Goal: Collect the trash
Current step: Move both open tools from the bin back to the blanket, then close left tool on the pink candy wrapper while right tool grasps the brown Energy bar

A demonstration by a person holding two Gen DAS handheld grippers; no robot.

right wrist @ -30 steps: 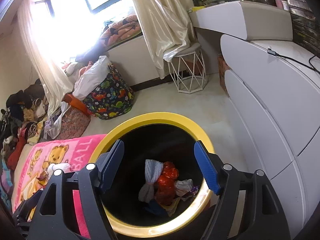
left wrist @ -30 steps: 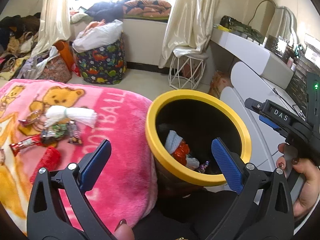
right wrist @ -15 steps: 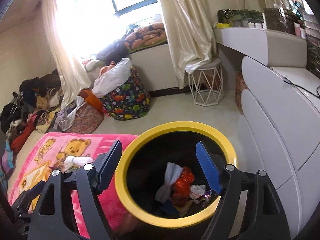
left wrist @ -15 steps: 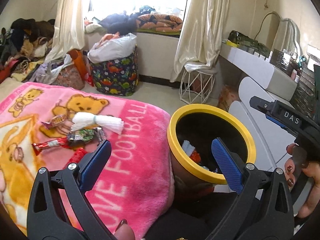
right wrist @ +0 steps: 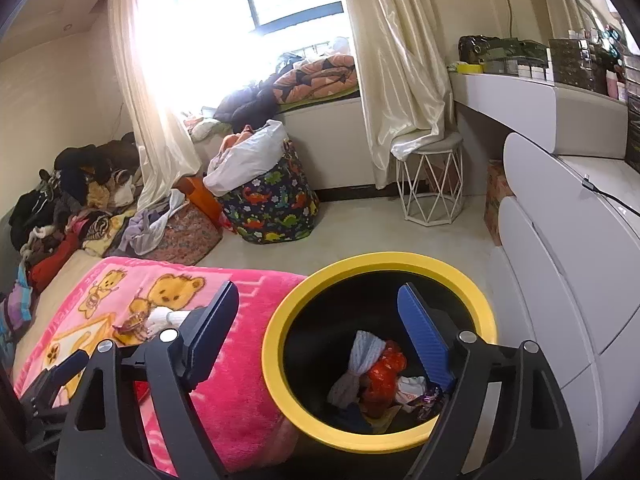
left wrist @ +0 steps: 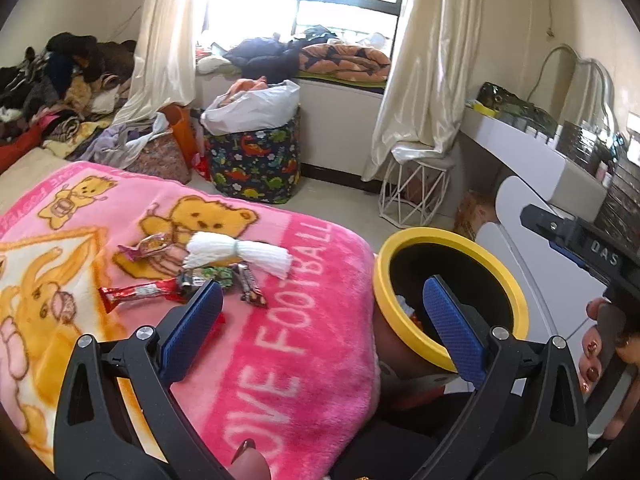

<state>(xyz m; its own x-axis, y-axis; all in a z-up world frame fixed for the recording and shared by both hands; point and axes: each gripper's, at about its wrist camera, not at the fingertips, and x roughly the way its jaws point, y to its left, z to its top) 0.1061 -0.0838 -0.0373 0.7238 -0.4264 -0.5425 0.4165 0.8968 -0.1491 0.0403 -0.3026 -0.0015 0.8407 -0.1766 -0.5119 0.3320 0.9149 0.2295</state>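
Both views have pulled back from the yellow-rimmed bin (right wrist: 380,354) at lower right, the empty right gripper (right wrist: 320,332) still opening and the left gripper (left wrist: 320,324) wide and empty, so the wrappers (left wrist: 180,284) at centre left on the pink blanket (left wrist: 300,344) come next.

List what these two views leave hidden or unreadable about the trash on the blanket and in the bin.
- Red scrap, left wrist view: mostly behind the left gripper's finger.
- Bin, left wrist view: its contents hidden by the near rim and a finger.
- Wrappers on the blanket, right wrist view: too small, partly behind the right gripper's opening, empty jaws.
- Bin bottom, right wrist view: dark, lower trash unclear.
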